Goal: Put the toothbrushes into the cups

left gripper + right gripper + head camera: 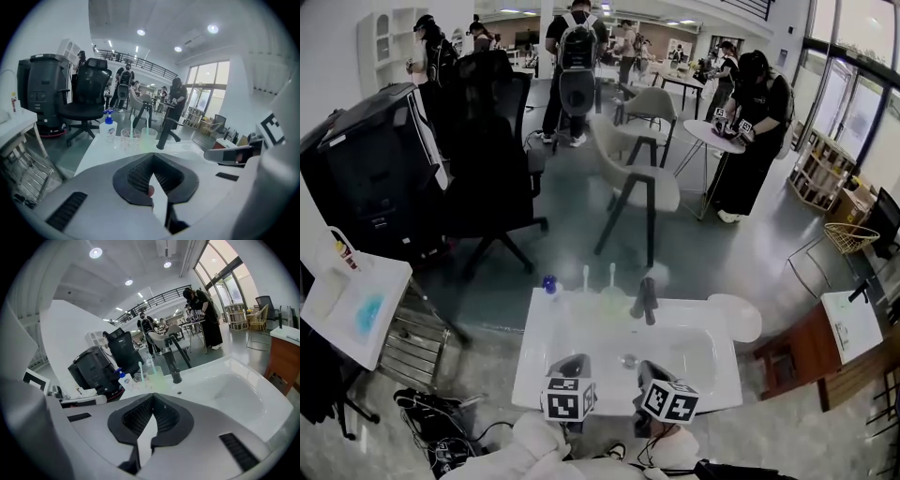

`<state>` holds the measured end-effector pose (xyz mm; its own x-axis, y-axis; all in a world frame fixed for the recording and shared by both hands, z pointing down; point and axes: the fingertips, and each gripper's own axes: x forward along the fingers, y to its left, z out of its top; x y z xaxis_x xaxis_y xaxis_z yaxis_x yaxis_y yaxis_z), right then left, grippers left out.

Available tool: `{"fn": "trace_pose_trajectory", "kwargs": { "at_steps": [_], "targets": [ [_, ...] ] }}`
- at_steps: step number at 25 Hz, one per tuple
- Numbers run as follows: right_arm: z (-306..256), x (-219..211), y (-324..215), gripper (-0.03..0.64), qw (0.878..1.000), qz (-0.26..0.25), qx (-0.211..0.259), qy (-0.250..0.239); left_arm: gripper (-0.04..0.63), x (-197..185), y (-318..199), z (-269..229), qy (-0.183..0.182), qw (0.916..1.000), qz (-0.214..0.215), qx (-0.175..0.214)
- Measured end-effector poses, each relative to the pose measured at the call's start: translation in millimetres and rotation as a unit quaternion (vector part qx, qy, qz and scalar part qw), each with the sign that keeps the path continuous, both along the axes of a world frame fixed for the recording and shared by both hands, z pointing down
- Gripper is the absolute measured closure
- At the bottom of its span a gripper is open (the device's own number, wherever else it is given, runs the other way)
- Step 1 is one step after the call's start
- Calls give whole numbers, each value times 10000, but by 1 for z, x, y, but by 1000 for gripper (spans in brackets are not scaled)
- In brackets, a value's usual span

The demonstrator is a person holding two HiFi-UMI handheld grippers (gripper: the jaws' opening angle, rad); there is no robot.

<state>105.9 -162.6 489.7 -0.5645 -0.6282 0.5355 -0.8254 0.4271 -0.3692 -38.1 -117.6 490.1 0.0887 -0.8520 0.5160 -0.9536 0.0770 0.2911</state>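
Observation:
Two cups stand side by side on the back rim of a white sink (712, 389), a clear cup (130, 137) and a greenish cup (149, 135). A toothbrush (586, 277) stands upright in one cup and a second toothbrush (612, 274) in the other; the same two cups (140, 377) (156, 373) show in the right gripper view. My left gripper (572, 366) and right gripper (649, 373) hover over the sink's front edge, well short of the cups. The left gripper (152, 158) and the right gripper (152, 396) are both shut, with nothing between their jaws.
A blue-capped pump bottle (549, 284) stands left of the cups and a black faucet (645, 300) right of them. Beyond the sink are a black office chair (492, 150), a white chair (642, 178), a black machine (366, 169) and several people. A white tray (356, 305) lies at the left.

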Motion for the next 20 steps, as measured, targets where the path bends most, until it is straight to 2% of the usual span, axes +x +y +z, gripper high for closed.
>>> {"fn": "trace_pose_trajectory", "kwargs": {
  "at_steps": [9, 20],
  "targets": [
    [-2, 2, -1, 592, 9997, -218, 61, 104, 591, 5, 1, -2, 17, 9998, -197, 26],
    [1, 9, -2, 594, 9996, -228, 41, 148, 591, 12, 0, -2, 9, 9998, -202, 10]
  ]
}}
